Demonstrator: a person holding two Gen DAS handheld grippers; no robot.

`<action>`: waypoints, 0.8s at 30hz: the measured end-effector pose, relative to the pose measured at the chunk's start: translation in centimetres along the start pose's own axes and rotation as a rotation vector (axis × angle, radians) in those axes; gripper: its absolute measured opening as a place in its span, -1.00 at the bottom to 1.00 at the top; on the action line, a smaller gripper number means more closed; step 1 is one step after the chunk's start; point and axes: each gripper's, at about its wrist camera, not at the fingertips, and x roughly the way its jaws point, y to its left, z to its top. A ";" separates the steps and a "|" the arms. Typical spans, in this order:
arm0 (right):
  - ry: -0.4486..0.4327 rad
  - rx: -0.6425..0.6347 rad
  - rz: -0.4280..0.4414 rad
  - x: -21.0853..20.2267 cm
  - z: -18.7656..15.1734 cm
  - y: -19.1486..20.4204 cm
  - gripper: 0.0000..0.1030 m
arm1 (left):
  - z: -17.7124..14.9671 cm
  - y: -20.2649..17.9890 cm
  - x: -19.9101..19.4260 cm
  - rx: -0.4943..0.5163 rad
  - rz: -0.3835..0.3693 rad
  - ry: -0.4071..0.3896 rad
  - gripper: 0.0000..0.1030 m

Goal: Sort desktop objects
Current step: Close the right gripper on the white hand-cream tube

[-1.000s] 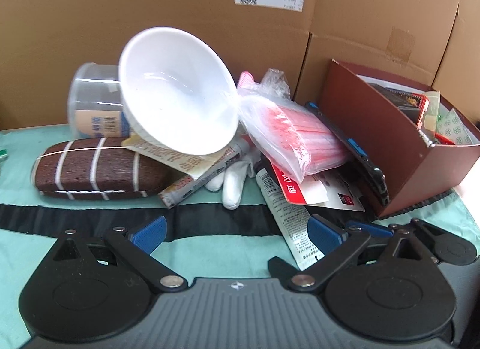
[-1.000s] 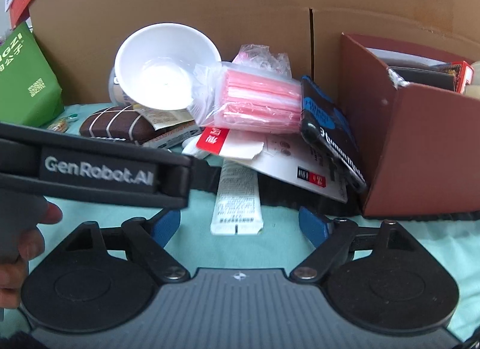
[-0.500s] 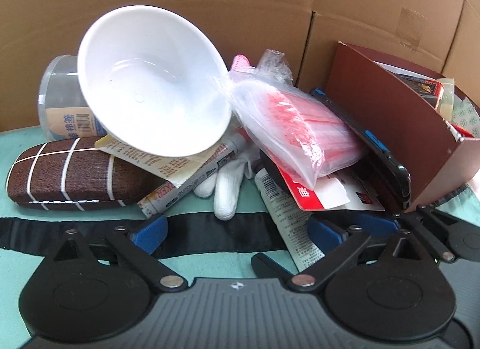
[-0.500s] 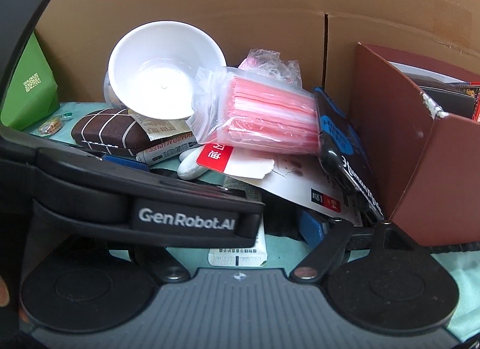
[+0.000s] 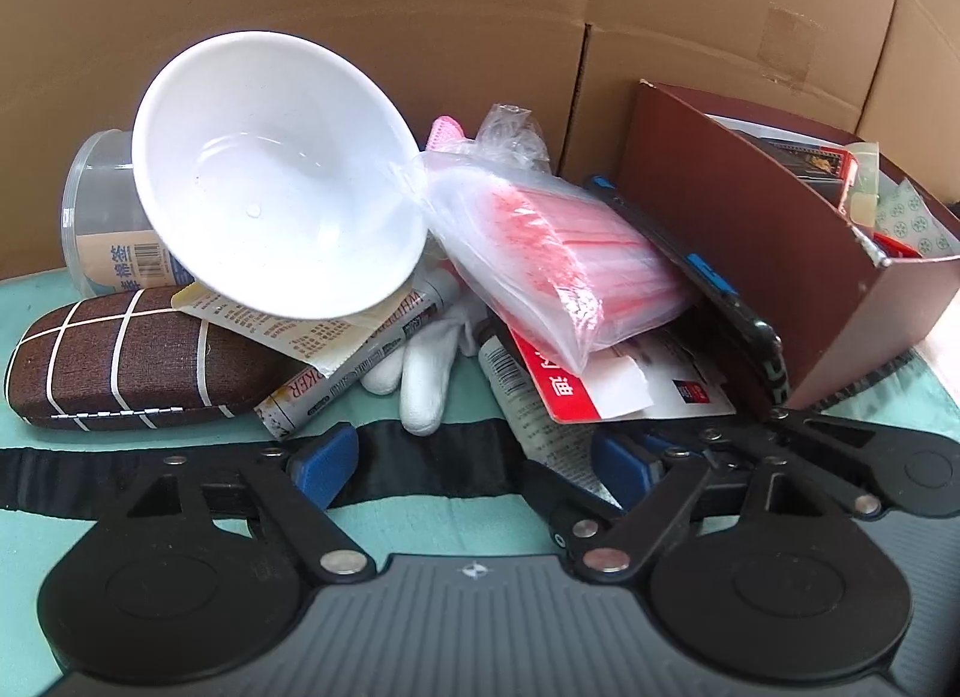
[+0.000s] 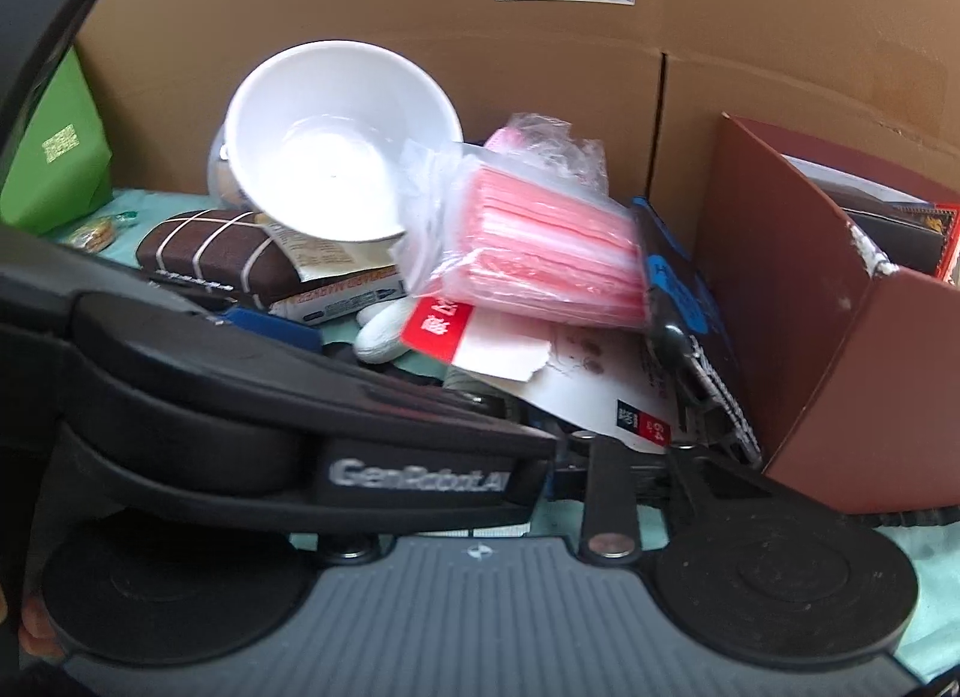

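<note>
Left gripper (image 5: 465, 457) jaws wide, closing, nothing between. Right gripper (image 5: 645, 460) closing on printed tube (image 5: 528, 409), grip unclear. Tube lies on worktop (image 5: 36, 469) under red card (image 5: 558, 379).

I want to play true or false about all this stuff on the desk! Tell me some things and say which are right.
1. The round white bowl sits flat on the cloth. False: it is tilted, propped on the pile.
2. The clear plastic bag of pink sheets lies to the right of the bowl. True.
3. The brown glasses case with white stripes is inside the dark red cardboard box. False: it lies on the teal cloth, left of the pile.
4. A white glove pokes out from under the pile. True.
</note>
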 end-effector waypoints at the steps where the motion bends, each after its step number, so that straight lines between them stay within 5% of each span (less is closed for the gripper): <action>1: 0.001 -0.001 0.003 -0.1 0.0 0.0 -0.37 | -0.1 0.0 -0.2 0.002 -0.007 -0.001 0.58; 8: 0.019 0.007 0.057 -2.3 -1.2 0.5 -0.37 | -1.6 0.0 -2.2 -0.077 -0.153 0.041 -0.28; 13: 0.028 0.029 0.077 -5.5 -3.2 0.7 -0.37 | -2.5 -3.1 -2.6 -0.066 -0.166 0.048 -0.31; 18: 0.039 0.015 0.091 -9.1 -5.5 0.9 -0.38 | -6.9 -3.6 -6.8 -0.070 -0.215 0.064 -0.37; 24: 0.044 0.000 0.098 -12.0 -7.3 1.0 -0.35 | -7.2 -4.8 -6.9 -0.029 -0.181 0.073 -0.08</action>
